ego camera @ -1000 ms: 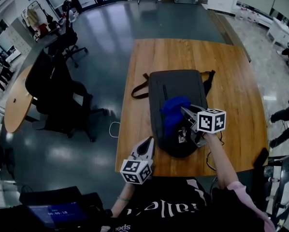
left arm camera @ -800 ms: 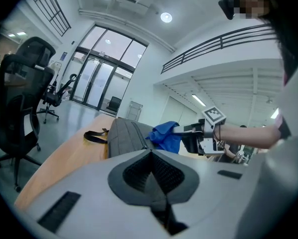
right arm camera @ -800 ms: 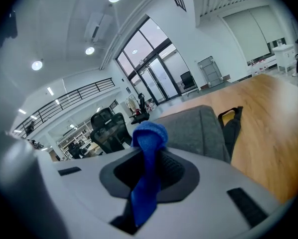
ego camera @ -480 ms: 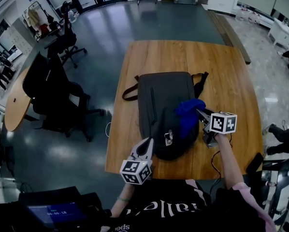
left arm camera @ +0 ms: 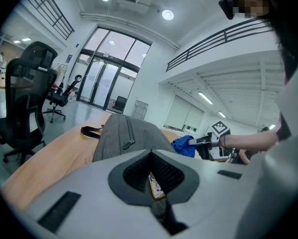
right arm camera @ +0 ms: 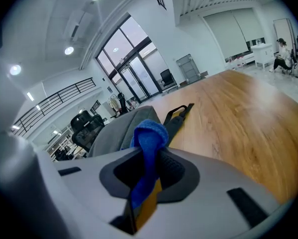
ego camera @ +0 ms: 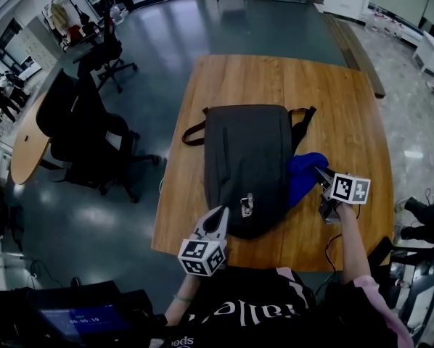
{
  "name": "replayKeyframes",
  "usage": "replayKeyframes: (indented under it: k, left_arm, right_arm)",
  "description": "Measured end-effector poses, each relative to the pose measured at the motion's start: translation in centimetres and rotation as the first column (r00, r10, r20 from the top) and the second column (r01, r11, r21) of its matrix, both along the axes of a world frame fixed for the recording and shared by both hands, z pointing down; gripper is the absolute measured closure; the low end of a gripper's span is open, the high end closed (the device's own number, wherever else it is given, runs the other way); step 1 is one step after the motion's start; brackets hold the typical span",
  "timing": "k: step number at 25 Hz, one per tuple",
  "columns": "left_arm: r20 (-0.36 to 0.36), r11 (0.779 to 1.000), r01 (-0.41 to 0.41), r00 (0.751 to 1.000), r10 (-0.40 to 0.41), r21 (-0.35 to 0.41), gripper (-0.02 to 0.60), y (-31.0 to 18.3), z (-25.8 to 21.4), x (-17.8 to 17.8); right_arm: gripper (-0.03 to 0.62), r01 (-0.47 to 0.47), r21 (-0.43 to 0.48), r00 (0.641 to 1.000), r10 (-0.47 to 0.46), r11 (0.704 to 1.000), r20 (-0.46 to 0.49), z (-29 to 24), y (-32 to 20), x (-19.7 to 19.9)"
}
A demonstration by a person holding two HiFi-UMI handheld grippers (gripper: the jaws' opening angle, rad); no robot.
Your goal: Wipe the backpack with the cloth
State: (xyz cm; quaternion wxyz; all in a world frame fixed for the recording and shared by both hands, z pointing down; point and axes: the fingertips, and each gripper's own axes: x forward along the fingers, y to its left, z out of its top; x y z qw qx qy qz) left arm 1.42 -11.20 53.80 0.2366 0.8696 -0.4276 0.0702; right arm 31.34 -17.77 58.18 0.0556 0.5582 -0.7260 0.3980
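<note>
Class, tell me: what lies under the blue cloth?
The blue cloth, clamped in the right gripper, drapes over the right edge of the backpack and the wooden table. Whatever lies beneath its folds is covered.

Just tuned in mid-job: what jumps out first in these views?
The dark grey backpack lying flat in the middle of the wooden table dominates the head view. Next comes the bright blue cloth, bunched at the backpack's right side and clamped in the right claw. The left claw is shut and empty at the table's near edge, by the backpack's near end.
</note>
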Motion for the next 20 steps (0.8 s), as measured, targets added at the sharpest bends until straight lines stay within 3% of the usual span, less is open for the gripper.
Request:
replayKeyframes:
  k: [4,11,20]
  left_arm:
    - [0.003,1.000,0.004,1.000,-0.004,-0.005,0.583,0.1,0.1,-0.2]
    - [-0.001,1.000,-0.003,1.000,0.003,-0.012,0.583,0.7,0.6,-0.4]
    - [-0.030,1.000,0.025,0.999,-0.025,-0.011,0.583,-1.7,0.1,-7.2]
  right_arm:
    - [0.539,0.002,0.034,1.000,-0.002,0.999,0.014,-1.5,-0.5,-0.5]
    - [0.539,0.082,0.194,0.996,-0.087,0.978,0.019,-8.3,-3.3,-5.3]
    - [0.539,0.262,0.324,0.957,-0.288,0.909,0.032,-15.4,-9.7,-22.6]
